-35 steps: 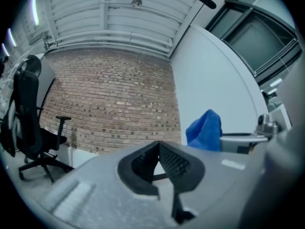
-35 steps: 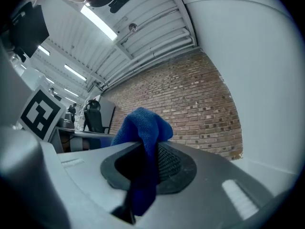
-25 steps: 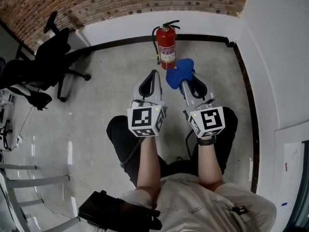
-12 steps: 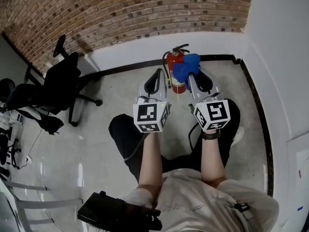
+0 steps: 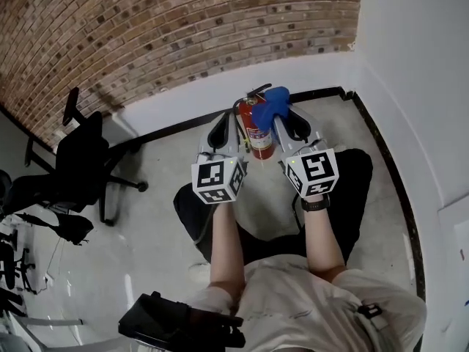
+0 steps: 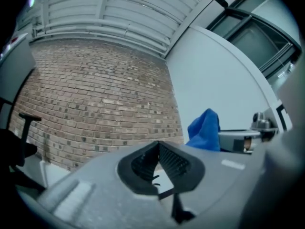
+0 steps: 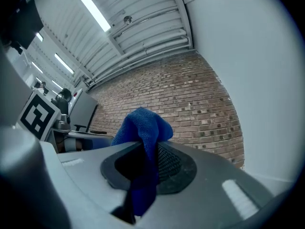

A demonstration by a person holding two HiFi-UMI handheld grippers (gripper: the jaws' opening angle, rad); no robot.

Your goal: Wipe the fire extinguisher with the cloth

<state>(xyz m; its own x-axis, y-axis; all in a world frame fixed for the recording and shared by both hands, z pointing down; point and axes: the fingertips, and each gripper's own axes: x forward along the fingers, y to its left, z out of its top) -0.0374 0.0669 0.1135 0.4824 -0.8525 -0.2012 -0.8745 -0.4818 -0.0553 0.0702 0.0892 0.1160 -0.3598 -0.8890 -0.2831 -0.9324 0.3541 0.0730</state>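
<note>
The red fire extinguisher (image 5: 256, 129) stands upright on the floor by the white wall, and in the head view it shows between my two grippers. My right gripper (image 5: 282, 114) is shut on the blue cloth (image 5: 276, 100), which bunches beside the extinguisher's black handle; whether they touch I cannot tell. In the right gripper view the cloth (image 7: 143, 128) hangs out of the closed jaws of that gripper (image 7: 148, 148). To the extinguisher's left, my left gripper (image 5: 224, 121) is shut with nothing in it. The left gripper view shows its own jaws (image 6: 158, 146) closed and the cloth (image 6: 205, 130) off to the right.
A brick wall (image 5: 168, 28) with a white base and black skirting runs behind the extinguisher. A white wall (image 5: 410, 64) closes the right side. A black office chair (image 5: 79, 169) stands at the left. The person's dark-trousered legs (image 5: 198, 211) are below the grippers.
The view has tilted up and closed in on the wall. Both grippers now flank the extinguisher, and the cloth has moved from in front of it up beside its handle.
</note>
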